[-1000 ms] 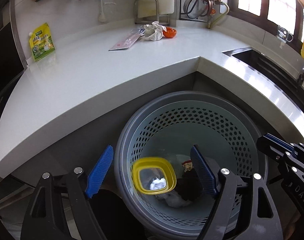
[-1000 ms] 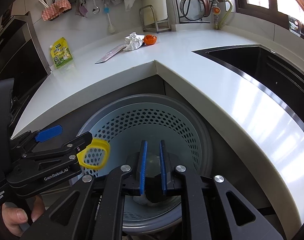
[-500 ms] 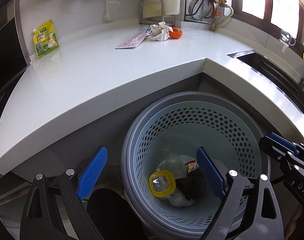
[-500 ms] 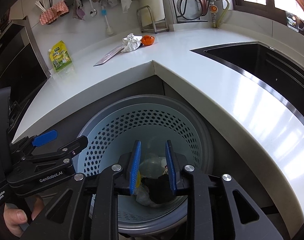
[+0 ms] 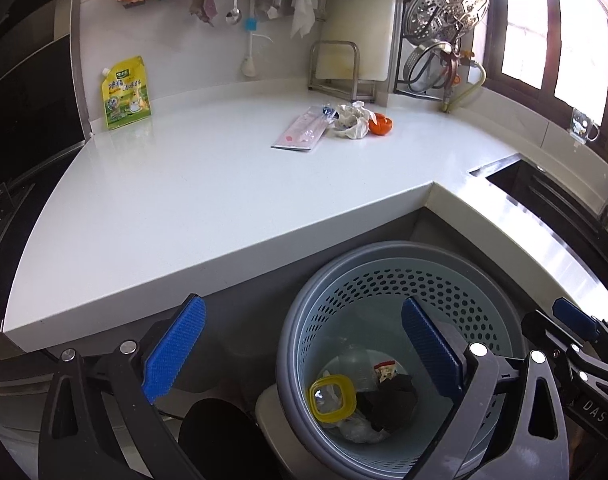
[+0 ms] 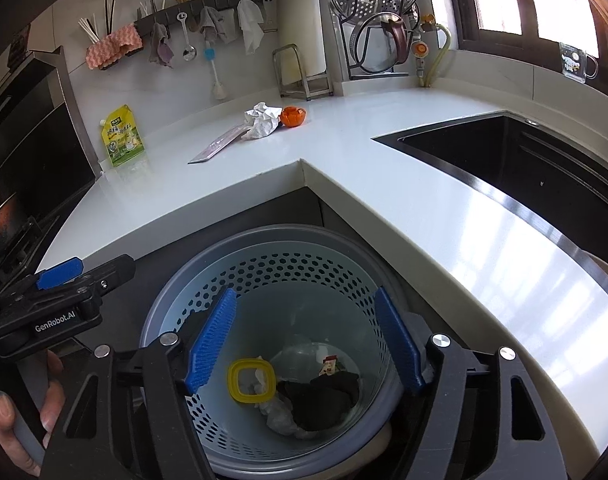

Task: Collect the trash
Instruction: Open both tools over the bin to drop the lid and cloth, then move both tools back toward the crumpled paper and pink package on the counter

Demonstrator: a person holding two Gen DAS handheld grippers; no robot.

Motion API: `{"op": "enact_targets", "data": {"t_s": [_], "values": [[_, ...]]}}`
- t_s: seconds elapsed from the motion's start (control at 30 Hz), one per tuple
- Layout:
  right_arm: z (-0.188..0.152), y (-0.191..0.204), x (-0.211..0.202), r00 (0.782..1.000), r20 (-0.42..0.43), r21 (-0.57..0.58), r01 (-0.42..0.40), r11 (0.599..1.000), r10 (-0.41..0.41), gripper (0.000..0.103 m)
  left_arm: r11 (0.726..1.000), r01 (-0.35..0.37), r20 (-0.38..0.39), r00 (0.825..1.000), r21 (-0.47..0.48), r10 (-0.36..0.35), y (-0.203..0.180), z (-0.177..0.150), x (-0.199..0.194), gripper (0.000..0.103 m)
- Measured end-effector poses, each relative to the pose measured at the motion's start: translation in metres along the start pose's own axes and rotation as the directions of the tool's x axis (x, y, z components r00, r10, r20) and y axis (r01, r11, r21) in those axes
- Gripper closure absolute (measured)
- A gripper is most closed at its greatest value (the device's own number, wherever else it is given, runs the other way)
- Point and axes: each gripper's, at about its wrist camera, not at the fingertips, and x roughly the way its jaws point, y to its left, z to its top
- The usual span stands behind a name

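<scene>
White kitchen counter (image 5: pixel 207 184) is holding remaining trash, crumpled white paper (image 5: pixel 354 120), far ahead beyond the perforated grey bin (image 5: pixel 388 280). I'm opening left gripper (image 5: pixel 299 344) and right gripper (image 6: pixel 304 340), both spreading empty; neither clearly nearer.

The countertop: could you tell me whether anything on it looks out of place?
Yes. A crumpled white paper, an orange peel and a flat pink wrapper lie loose together near the back of the countertop, not in the basket below.
</scene>
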Motion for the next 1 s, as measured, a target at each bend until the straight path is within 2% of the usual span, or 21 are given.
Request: {"op": "enact_targets", "data": {"t_s": [0.23, 0.37, 0.5, 0.6, 0.7, 0.83, 1.0], "values": [[0.015, 0.0, 0.001, 0.999, 0.024, -0.016, -0.028, 0.999, 0.029, 0.024, 0.999, -0.048, 0.049, 0.998, 0.0, 0.048, 0.006, 0.017, -0.005, 0.006], [0.035, 0.002, -0.001, 0.996, 0.053, -0.022, -0.075, 0.997, 0.076, 0.024, 1.0, -0.013, 0.022, 1.0, 0.001, 0.013, 0.01, 0.033, 0.003, 0.006], [0.062, 0.004, 0.005, 0.995, 0.074, -0.065, -0.06, 0.996, 0.065, 0.023, 1.0, -0.01, 0.003, 1.0, 0.022, 0.01, 0.01, 0.051, 0.013, 0.006], [0.086, 0.002, 0.015, 0.995, 0.075, -0.079, -0.059, 0.995, 0.065, 0.022, 0.999, 0.006, -0.025, 1.0, 0.045, -0.005, 0.007, 0.068, 0.025, 0.006], [0.11, -0.001, 0.028, 0.996, 0.068, -0.101, -0.057, 0.993, 0.064, 0.022, 0.998, 0.022, -0.02, 1.0, 0.057, -0.021, 0.005, 0.085, 0.034, 0.006], [0.142, -0.006, 0.05, 0.997, 0.063, -0.129, -0.039, 0.991, 0.048, 0.021, 1.0, 0.013, 0.026, 1.0, 0.019, -0.013, 0.01, 0.11, 0.045, 0.006], [0.179, -0.015, 0.088, 0.998, 0.016, -0.134, -0.065, 0.989, 0.068, 0.021, 1.0, -0.009, 0.013, 1.0, -0.018, 0.009, 0.021, 0.149, 0.076, 0.006]]}}
